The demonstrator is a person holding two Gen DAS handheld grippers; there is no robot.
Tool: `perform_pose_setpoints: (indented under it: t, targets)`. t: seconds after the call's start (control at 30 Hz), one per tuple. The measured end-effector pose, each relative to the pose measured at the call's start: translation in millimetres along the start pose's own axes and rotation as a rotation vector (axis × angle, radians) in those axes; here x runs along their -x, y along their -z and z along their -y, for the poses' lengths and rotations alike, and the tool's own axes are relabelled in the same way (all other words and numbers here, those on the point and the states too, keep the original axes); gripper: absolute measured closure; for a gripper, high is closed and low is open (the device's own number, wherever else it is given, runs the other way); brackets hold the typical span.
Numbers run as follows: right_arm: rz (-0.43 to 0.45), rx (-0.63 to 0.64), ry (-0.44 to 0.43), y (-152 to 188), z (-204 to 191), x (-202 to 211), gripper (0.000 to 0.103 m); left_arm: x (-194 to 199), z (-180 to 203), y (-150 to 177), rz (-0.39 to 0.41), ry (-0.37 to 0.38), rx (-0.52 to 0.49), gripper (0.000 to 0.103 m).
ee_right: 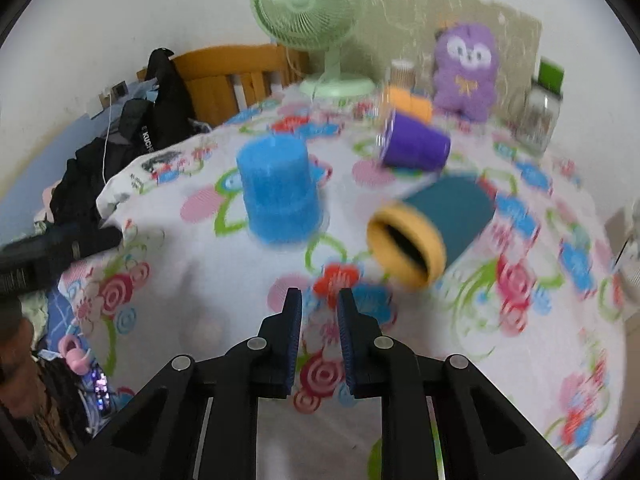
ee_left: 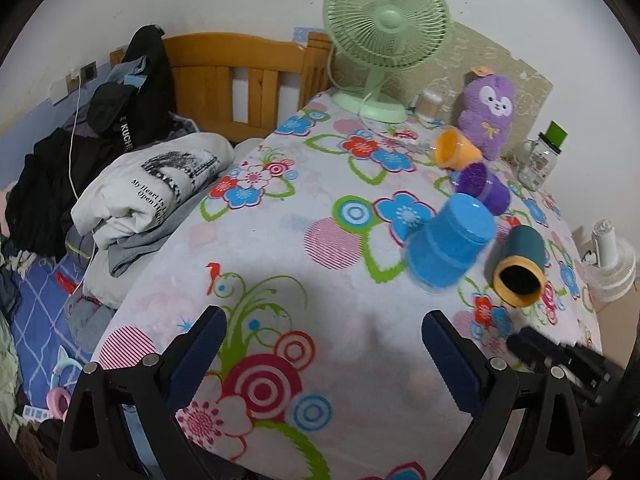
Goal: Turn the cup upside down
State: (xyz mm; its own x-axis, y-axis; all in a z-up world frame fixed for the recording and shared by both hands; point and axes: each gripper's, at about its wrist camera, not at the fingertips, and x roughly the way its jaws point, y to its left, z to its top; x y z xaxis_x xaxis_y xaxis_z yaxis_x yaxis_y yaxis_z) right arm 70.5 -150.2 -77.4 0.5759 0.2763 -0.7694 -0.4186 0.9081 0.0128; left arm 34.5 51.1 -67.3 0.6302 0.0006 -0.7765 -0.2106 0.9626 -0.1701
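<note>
A blue cup [ee_left: 450, 242] stands upside down on the flowered tablecloth; it also shows in the right wrist view [ee_right: 278, 190]. A teal cup with a yellow rim [ee_left: 520, 266] lies on its side, mouth toward me, also seen in the right wrist view [ee_right: 432, 226]. A purple cup [ee_left: 482, 187] [ee_right: 414, 146] and an orange cup [ee_left: 456, 148] [ee_right: 410, 104] lie on their sides behind. My left gripper [ee_left: 324, 330] is open and empty, short of the blue cup. My right gripper [ee_right: 319, 304] has its jaws nearly together, empty, short of the teal cup.
A green desk fan [ee_left: 384, 36], a purple plush toy [ee_left: 490, 114] and a glass jar [ee_left: 538, 160] stand at the table's far edge. A bed with piled clothes [ee_left: 152, 188] lies to the left. The right gripper's black body [ee_left: 560, 356] shows at lower right.
</note>
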Motion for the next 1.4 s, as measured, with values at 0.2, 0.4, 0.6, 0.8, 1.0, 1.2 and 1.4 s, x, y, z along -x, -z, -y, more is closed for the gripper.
perform_pose_setpoints:
  t: [0.2, 0.4, 0.6, 0.8, 1.0, 1.2, 1.4]
  targets:
    - [0.073, 0.171, 0.032, -57.9, -22.8, -4.0, 0.0, 12.8, 3.4, 5.7, 0.018, -0.003, -0.004, 0.004]
    - [0.04, 0.181, -0.022, -89.2, -30.7, -38.7, 0.008, 17.9, -8.4, 9.5, 0.025, -0.032, 0.014, 0.004]
    - [-0.071, 0.111, -0.088, -95.8, -26.2, -68.3, 0.046, 13.2, -21.1, 9.8, 0.014, -0.043, 0.039, 0.004]
    - [0.028, 0.088, -0.11, -86.5, -25.9, -37.6, 0.047, 10.6, -20.9, 9.6, 0.009, -0.033, 0.037, 0.004]
    - [0.166, 0.06, -0.089, -22.6, -20.3, -15.9, 0.047, 11.0, -13.8, 11.4, 0.006, -0.017, 0.024, 0.004]
    - [0.211, 0.042, -0.056, 35.3, -10.6, 15.5, 0.047, 13.8, -8.6, 15.6, 0.005, -0.015, 0.014, 0.004]
    - [0.158, 0.055, -0.069, 54.0, -16.4, 20.8, 0.045, 14.9, 10.8, 21.9, -0.001, 0.01, -0.022, 0.004]
